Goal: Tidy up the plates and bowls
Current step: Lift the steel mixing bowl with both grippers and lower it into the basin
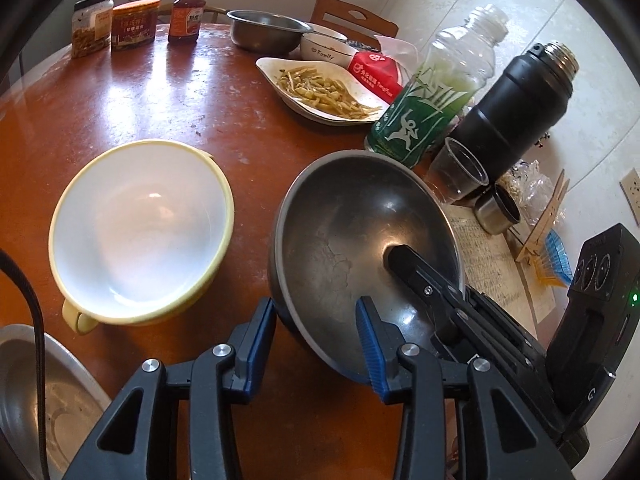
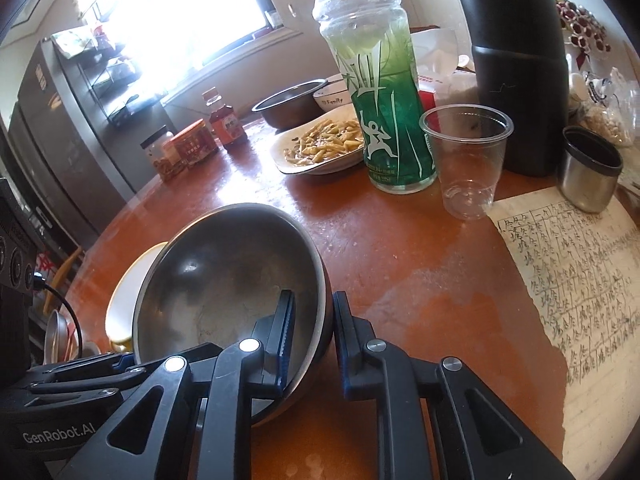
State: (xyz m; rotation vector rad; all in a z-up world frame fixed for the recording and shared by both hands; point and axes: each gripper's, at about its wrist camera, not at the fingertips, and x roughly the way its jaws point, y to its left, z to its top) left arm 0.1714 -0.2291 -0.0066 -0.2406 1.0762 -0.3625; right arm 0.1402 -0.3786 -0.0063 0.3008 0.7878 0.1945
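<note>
A steel bowl (image 1: 344, 240) (image 2: 224, 276) is tilted above the brown table (image 1: 160, 92), with its opening toward the left wrist camera. My right gripper (image 2: 312, 340) is shut on its rim, one pad inside and one outside. In the left wrist view that inner finger (image 1: 416, 276) reaches into the bowl from the right. My left gripper (image 1: 316, 336) straddles the near rim. Its left pad is outside the wall and its right pad inside, with a wide gap between them. A white bowl with a yellow rim and handle (image 1: 140, 232) (image 2: 128, 292) sits just left of the steel bowl.
A steel basin (image 1: 40, 400) lies at the lower left. Behind stand a plate of food (image 1: 320, 88), a green bottle (image 1: 432, 92), a black flask (image 1: 516, 108), a clear cup (image 1: 456, 170), a steel cup (image 1: 496, 208) and a written paper (image 2: 580, 300). Jars, a steel bowl (image 1: 264, 30) and a white bowl (image 1: 324, 50) line the far edge.
</note>
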